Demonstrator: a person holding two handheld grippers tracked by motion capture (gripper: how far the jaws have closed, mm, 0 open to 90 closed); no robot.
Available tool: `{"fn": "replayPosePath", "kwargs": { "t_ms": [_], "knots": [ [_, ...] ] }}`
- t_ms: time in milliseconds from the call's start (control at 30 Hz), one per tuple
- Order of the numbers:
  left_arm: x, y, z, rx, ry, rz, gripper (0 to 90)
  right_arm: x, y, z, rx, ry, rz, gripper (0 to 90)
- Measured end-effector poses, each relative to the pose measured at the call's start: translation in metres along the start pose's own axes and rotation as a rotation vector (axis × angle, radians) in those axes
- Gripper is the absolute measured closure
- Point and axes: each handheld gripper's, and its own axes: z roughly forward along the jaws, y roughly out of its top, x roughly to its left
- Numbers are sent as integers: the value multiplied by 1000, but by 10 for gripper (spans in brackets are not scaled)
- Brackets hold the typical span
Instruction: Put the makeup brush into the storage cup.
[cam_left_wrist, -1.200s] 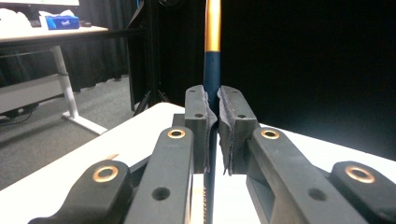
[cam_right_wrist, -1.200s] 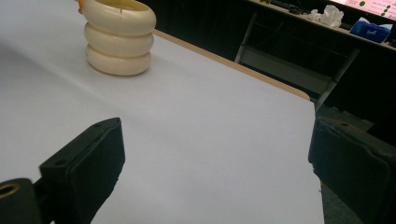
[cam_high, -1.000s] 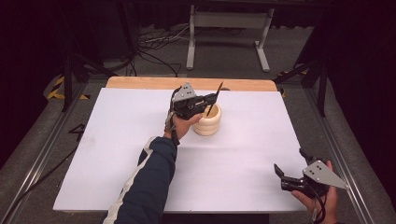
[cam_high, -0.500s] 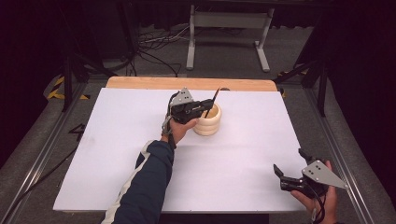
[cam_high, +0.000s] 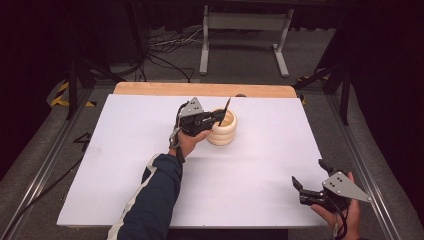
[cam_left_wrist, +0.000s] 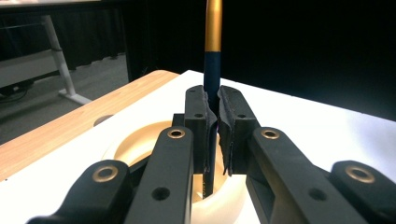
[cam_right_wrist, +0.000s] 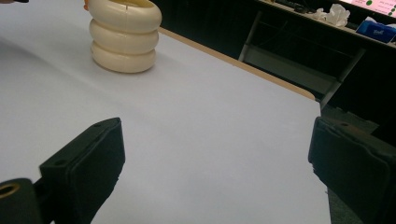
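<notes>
Your left gripper (cam_high: 216, 119) is clamped on a dark pen (cam_left_wrist: 211, 88) with a gold upper section, and it holds this pen nearly upright over the mouth of the cream ribbed holder (cam_high: 223, 127). In the left gripper view the jaws press together on the dark barrel, and the lower end of the pen goes down into the round opening of the holder (cam_left_wrist: 140, 149). I judge that you are at the step of placing the pen into the holder, close to its end.

The next move, I think, asks you to lower the pen a little more so that its tip rests on the bottom, and only then to part the jaws. I cannot see the bottom of the holder, so whether the tip touches it already I cannot tell. If you release too high, the pen may tip against the rim and rock the holder.

Your right gripper (cam_high: 312, 181) rests near the front right corner of the white table (cam_high: 125, 165), with its jaws wide apart and nothing between them, well apart from the holder (cam_right_wrist: 124, 36). Nothing lies on the table between the two grippers, so the way is free.
</notes>
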Motion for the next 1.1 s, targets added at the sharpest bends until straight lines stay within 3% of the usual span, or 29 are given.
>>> {"fn": "replayPosePath", "kwargs": {
  "t_ms": [833,1000,1100],
  "knots": [
    [-3,6,-1,15,9,33,810,1,-1,1,4,6,-3,45],
    [-4,8,-3,20,15,41,752,0,-1,1,4,6,-1,45],
    [-7,13,-10,30,53,87,657,-1,-1,0,5,7,0,44]
  ]
}}
